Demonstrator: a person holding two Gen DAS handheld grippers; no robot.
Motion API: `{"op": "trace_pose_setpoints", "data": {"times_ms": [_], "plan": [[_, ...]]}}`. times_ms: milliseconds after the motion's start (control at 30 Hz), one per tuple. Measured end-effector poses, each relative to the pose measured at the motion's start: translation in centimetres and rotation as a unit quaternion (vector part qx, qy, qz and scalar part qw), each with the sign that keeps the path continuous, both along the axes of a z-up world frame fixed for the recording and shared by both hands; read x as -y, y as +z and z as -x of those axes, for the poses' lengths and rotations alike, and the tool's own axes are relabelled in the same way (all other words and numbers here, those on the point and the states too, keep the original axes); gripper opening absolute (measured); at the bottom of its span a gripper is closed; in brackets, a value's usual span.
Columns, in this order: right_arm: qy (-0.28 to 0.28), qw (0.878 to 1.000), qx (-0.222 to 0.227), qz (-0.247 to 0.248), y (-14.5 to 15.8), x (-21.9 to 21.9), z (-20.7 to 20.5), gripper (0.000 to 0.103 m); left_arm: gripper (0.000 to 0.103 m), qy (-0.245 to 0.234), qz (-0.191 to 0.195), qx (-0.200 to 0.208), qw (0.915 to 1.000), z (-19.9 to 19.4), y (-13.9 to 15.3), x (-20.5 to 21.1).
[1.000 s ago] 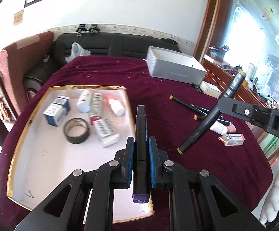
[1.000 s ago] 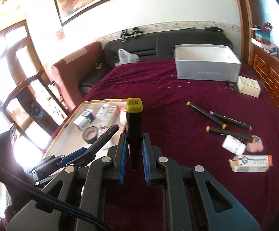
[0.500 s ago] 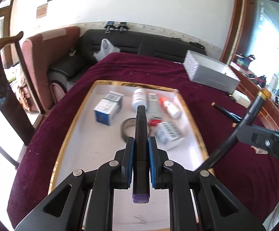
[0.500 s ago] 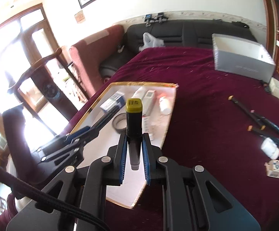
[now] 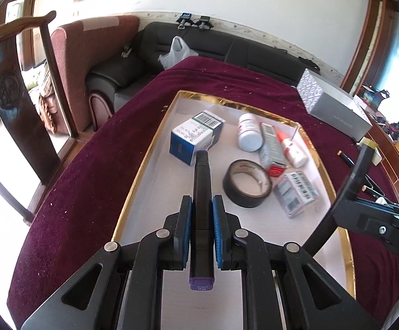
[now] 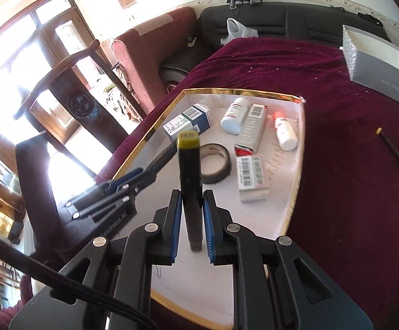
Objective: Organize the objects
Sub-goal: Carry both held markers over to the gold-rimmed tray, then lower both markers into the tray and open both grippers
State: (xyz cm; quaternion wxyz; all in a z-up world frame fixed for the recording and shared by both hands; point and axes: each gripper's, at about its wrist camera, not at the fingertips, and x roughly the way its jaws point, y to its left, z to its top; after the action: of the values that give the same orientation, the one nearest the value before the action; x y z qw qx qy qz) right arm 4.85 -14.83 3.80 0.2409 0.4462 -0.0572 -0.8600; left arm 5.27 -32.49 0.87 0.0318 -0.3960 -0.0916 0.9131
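Now both claws are seen over the tray [image 5: 144,162], where a second ago they were held above the bare cloth [image 5: 95,148] beside it. The left claw [image 5: 201,221] is clamped on a purple-capped marker [image 5: 201,192], its pads pressed against the barrel; the marker lies along the fingers, with its tip reaching ahead toward the blue box [image 5: 194,137]. The right claw [image 6: 190,214] is likewise closed on a yellow-capped marker [image 6: 190,181], which stands up between its jaws. Neither grip has been altered over the last second; only the view under the claws has changed, the tray having swung from the left side to directly ahead and below, and the sorted things now loom larger.

Ahead of the left claw, a tape roll [image 5: 247,183] is found just right of the marker tip, with a white bottle [image 5: 249,132], a dropper bottle [image 5: 291,148] and two barcoded packets beyond it. Bare tray floor is left directly beneath and nearer than the claw tips. Well to the right of the right claw, more markers [image 6: 397,154] are left on the cloth, along with a grey box [image 6: 378,60].

The carry looks nearly finished, and release into the open near part of the tray is judged to be the step due. Lowering first would be prudent, since round barrels may roll against the roll or the packets.
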Motion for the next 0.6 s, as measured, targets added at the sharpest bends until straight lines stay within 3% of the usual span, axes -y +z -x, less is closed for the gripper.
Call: {"op": "trace_pose_setpoints", "data": {"times_ms": [400, 600], "plan": [[0.025, 0.998, 0.064, -0.006, -4.2, 4.1, 3.9, 0.013, 0.011, 0.007, -0.01, 0.028, 0.9995, 1.2, -1.1, 0.8], [0.019, 0.998, 0.062, -0.008, -4.1, 3.3, 3.5, 0.014, 0.012, 0.007, -0.018, 0.035, 0.9992, 1.3, -1.2, 1.0]]}}
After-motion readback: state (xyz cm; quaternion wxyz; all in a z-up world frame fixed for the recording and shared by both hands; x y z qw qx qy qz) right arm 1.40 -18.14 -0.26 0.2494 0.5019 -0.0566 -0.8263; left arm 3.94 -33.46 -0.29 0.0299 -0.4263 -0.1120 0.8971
